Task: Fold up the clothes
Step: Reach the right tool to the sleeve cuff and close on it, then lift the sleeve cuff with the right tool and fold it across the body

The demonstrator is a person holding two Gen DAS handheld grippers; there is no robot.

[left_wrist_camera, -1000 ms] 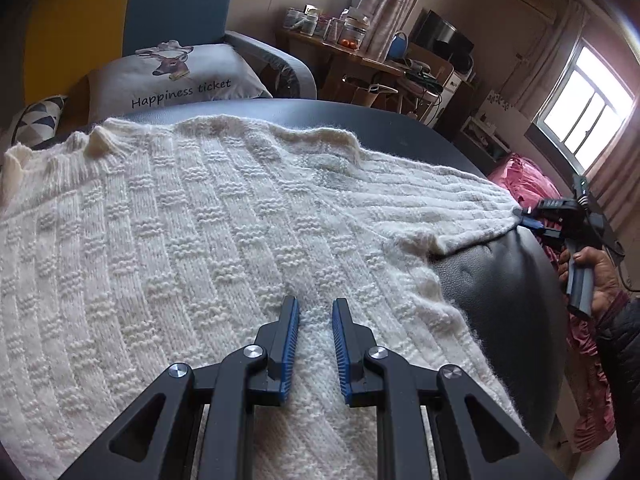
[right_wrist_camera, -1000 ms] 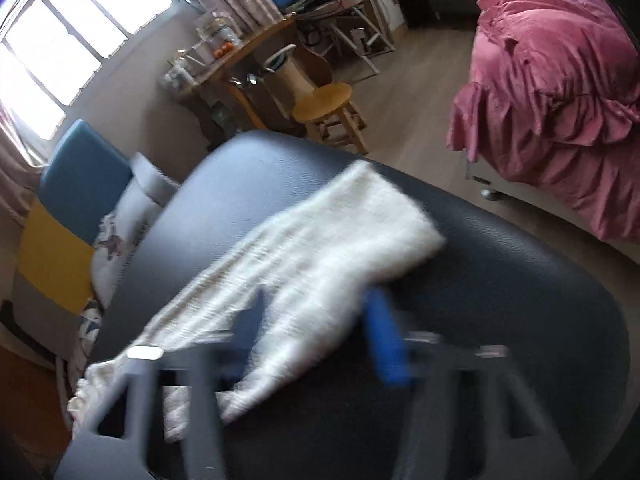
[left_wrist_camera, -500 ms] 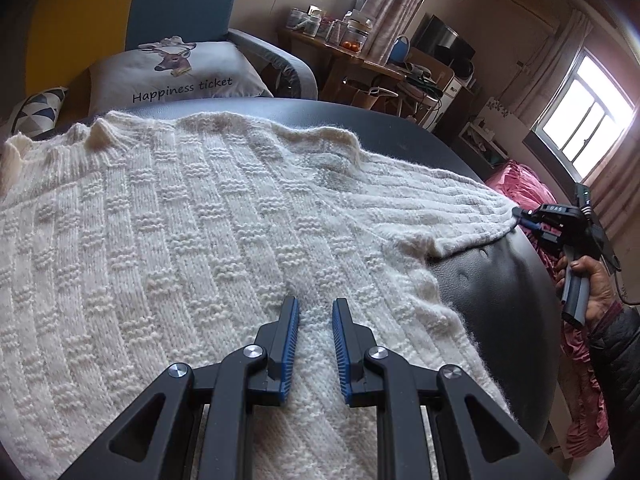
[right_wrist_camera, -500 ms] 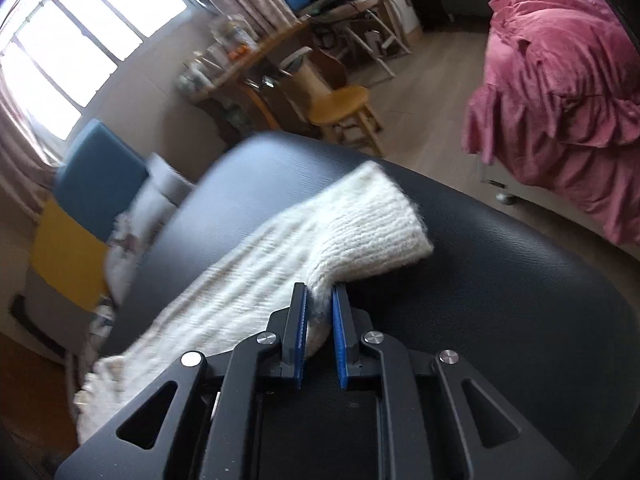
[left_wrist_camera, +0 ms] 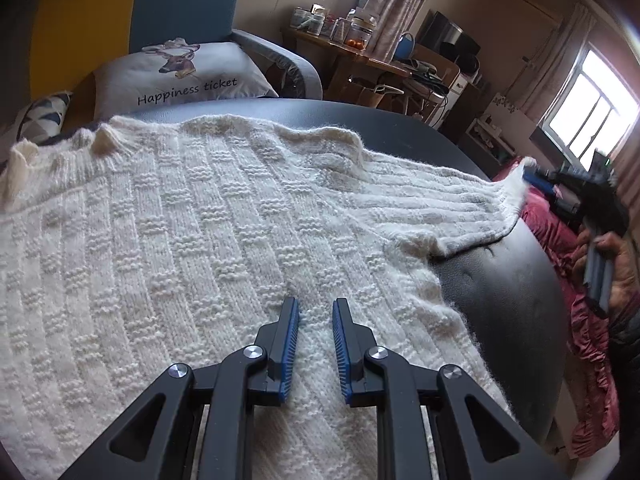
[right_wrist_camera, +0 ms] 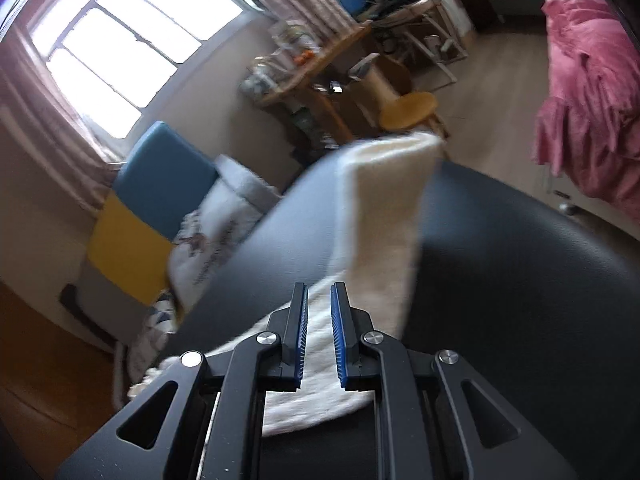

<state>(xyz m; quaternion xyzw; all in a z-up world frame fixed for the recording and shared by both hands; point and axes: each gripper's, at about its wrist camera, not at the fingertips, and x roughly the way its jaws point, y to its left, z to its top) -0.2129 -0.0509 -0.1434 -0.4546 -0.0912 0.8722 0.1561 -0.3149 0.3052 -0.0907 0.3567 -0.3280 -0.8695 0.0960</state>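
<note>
A cream knitted sweater [left_wrist_camera: 200, 240] lies spread flat on a round black table [left_wrist_camera: 500, 288]. My left gripper [left_wrist_camera: 316, 308] rests low over the sweater's body, its blue pads a narrow gap apart with nothing pinched between them. The sweater's sleeve [left_wrist_camera: 440, 208] stretches to the right. There my right gripper [left_wrist_camera: 534, 179] is shut on the cuff and holds it raised off the table. In the right wrist view the sleeve [right_wrist_camera: 384, 200] rises in front of the right gripper [right_wrist_camera: 319, 286], with white knit between the pads.
A blue and yellow armchair with a printed pillow [left_wrist_camera: 180, 76] stands behind the table. A cluttered wooden desk [left_wrist_camera: 352, 52] and a round stool [right_wrist_camera: 408, 106] are further back. A pink bed [right_wrist_camera: 592, 80] is on the right, near the person's hand [left_wrist_camera: 616, 276].
My right gripper closed on the sleeve cuff, then lifted it off the table and tilted upward. The left gripper and the sweater's body stayed where they were.
</note>
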